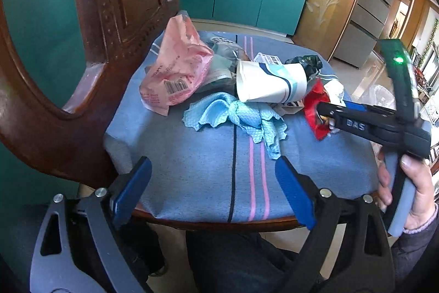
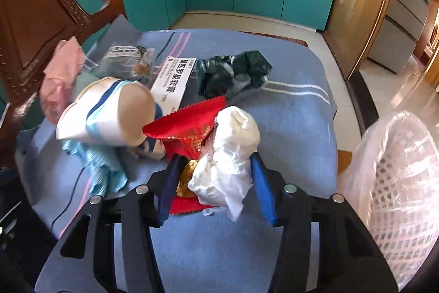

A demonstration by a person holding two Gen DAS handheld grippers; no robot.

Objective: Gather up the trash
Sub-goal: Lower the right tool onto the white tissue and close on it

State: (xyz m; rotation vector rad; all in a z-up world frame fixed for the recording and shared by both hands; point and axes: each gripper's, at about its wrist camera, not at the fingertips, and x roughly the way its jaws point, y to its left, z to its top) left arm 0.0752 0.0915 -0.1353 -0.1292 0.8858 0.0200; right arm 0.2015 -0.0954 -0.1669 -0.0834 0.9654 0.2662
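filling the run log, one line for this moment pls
right gripper: jaws around white tissue wad and red wrapper | left gripper: open, empty | bin: right

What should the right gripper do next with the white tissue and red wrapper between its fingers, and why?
Probably finish closing the right gripper on the crumpled white tissue and lift it toward the lined white basket to the right. The tissue already sits between the blue fingers with the red wrapper partly under it, but the pads do not clearly press on it yet.
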